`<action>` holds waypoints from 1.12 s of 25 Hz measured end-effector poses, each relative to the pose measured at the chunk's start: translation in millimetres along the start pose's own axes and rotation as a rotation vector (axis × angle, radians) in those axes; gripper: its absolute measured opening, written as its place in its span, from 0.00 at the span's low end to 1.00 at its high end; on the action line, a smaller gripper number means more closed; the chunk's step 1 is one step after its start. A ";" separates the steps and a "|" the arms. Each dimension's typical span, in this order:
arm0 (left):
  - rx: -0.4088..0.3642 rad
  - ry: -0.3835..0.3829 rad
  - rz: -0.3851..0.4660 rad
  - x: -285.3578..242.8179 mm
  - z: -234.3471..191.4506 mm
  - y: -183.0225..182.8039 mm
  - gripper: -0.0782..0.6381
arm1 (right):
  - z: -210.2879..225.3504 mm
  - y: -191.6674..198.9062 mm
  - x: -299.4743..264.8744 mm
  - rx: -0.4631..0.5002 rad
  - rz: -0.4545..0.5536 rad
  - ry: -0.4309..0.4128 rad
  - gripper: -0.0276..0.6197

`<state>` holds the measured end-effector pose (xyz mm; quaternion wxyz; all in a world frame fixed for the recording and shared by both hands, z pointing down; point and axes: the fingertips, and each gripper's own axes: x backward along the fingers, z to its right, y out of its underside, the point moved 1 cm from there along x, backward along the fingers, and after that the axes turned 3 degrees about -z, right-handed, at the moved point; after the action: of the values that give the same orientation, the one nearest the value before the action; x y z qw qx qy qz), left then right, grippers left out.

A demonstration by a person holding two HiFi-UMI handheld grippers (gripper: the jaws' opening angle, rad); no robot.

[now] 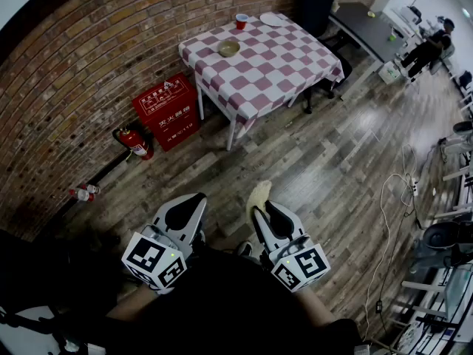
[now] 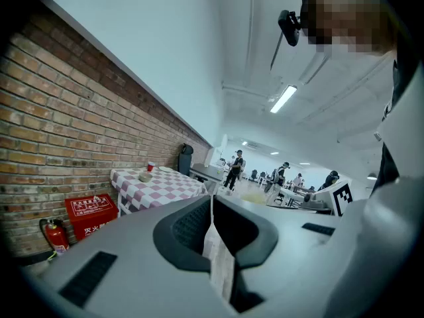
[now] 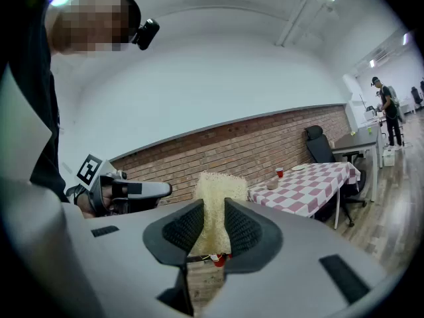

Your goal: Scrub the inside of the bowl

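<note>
The right gripper (image 1: 264, 210) (image 3: 213, 207) is clamped at a narrow gap on a pale yellow scrub pad (image 1: 257, 194) (image 3: 216, 187). Both ribbed pads press against the pad's flat sides. The scrub pad's long axis runs along the jaws, and its free end sticks out past the fingertips. In the head view that end points away from the person, roughly toward the table (image 1: 266, 65) (image 3: 311, 184). In the right gripper view it stands up between the jaws with a rough, fuzzy top edge.

The left gripper (image 1: 191, 204) (image 2: 211, 199) has its jaws brought together at the tips. Only a thin slit shows lower down, and nothing is held between them. The two grippers sit side by side, close in front of the person's body, above the wooden floor (image 1: 332, 168).

The bowl (image 1: 228, 47) (image 3: 272, 185) (image 2: 145, 177) is well apart from both grippers. It stands upright on the table's red-and-white checked cloth, opening upward, near the edge closest to the brick wall (image 1: 89, 58). Being round, it has no clear long axis. A red cup (image 1: 242, 21) (image 3: 279, 172) and a white plate (image 1: 272, 19) stand farther back on the same table. Beside the table, against the wall, are a red box (image 1: 167, 111) and a fire extinguisher (image 1: 137, 143).
</note>
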<state>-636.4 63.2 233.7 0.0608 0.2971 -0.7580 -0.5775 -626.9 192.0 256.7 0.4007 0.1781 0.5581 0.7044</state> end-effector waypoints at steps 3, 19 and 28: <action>-0.018 0.009 0.003 -3.5 2.5 -5.3 0.14 | 2.6 -5.5 1.0 0.006 0.010 0.008 0.21; -0.042 0.022 -0.035 -76.5 65.0 0.7 0.14 | 69.7 -14.4 46.1 0.011 -0.010 -0.021 0.21; -0.058 0.118 -0.118 -153.0 150.9 24.1 0.14 | 145.4 -12.5 119.3 -0.046 0.000 0.035 0.21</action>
<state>-586.4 273.2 245.0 0.0799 0.3729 -0.7173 -0.5832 -594.2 377.4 267.2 0.3947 0.1567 0.5488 0.7201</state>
